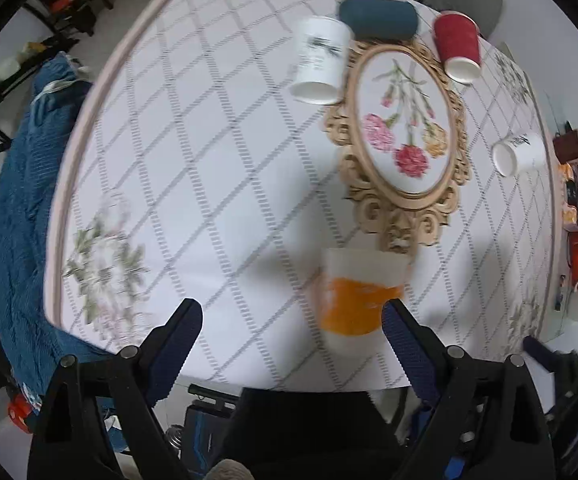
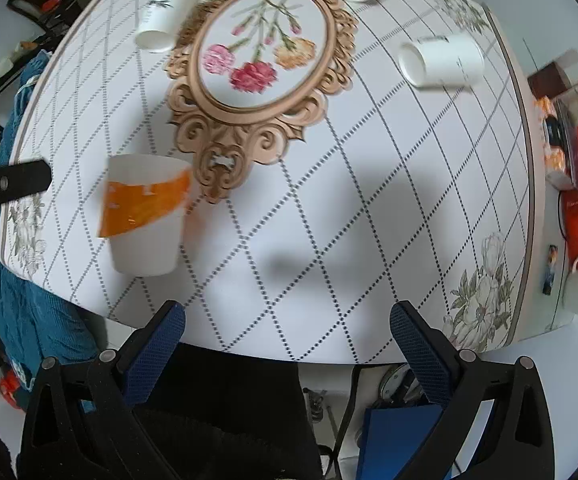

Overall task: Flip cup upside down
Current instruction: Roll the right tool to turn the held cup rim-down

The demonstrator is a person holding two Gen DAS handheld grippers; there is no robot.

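Both tongs stand wide apart and hold nothing — the left tongs (image 1: 291, 312) and the right tongs (image 2: 287, 316) alike. The orange-banded cup (image 1: 359, 300) stands on the surface (image 1: 209, 160), just below the carved oval frame (image 1: 403, 132). In the left wrist view it sits just ahead of the left tongs, close by the right-hand finger; whether they touch, I cannot tell. From the right tongs it lies well off to the left (image 2: 145, 216).

cup (image 2: 145, 216): matt white paper, glossy orange band | table (image 2: 329, 240): smooth printed surface
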